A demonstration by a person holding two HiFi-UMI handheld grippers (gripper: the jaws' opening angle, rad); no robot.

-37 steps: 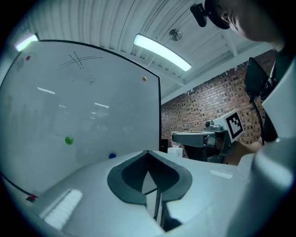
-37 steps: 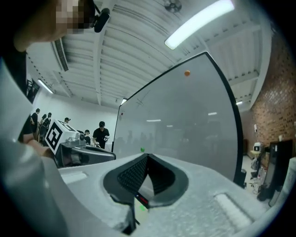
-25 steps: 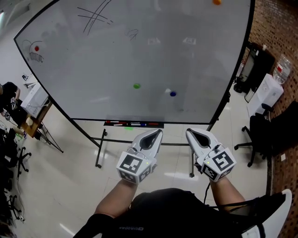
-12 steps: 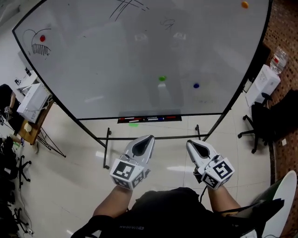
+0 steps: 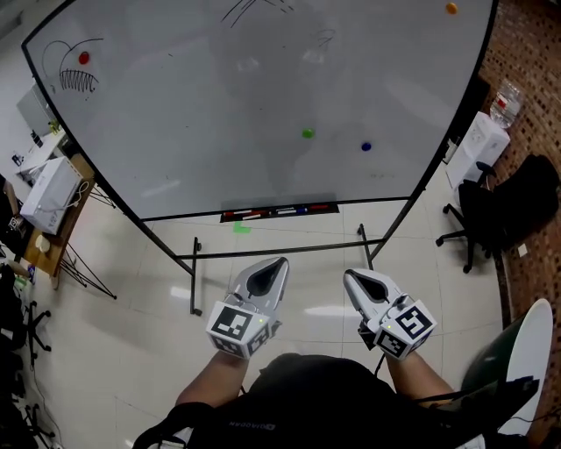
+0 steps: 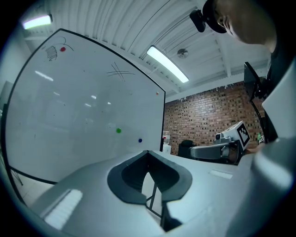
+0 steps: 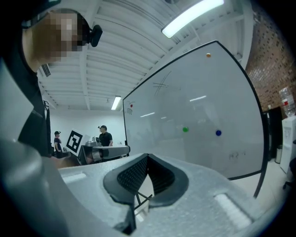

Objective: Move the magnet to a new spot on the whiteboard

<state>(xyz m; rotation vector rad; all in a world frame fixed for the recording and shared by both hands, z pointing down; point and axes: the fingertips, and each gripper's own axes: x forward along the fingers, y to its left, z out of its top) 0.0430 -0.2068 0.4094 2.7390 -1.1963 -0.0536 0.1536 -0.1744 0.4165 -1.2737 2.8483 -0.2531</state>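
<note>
The left claw (image 5: 280, 260) is seen closed, jaws met tip to tip, nothing caught between them. The right claw (image 5: 347, 274) is shut just the same, and empty too. Both are held level and low, side by side but apart, and pointed at the whiteboard (image 5: 202, 114), from which they are kept well apart. Dark ribbed pads are set into pale, smooth moulded shells, and a cube printed with black-and-white squares is carried at the back of each.

Out on the board, four small round magnets are spotted. A green magnet (image 5: 308, 133) and a blue magnet (image 5: 365, 146) are stuck near each other in the lower middle. A red magnet (image 5: 84, 58) is placed far up at the left beside a scribbled drawing, and an orange magnet (image 5: 451, 8) is parked at the top right corner. None is touched by either claw.

A narrow dark tray (image 5: 333, 207) is fixed along the board's bottom edge, and pens (image 5: 254, 213) are laid in it end to end. At the left a white box (image 5: 48, 195) is set on a wooden stand; what it holds cannot be seen.

The board is glossy and framed in black, and is carried on thin black metal legs over a shiny pale tiled floor (image 5: 131, 351). A rough brick wall (image 5: 526, 44) is seen at the right.
</note>
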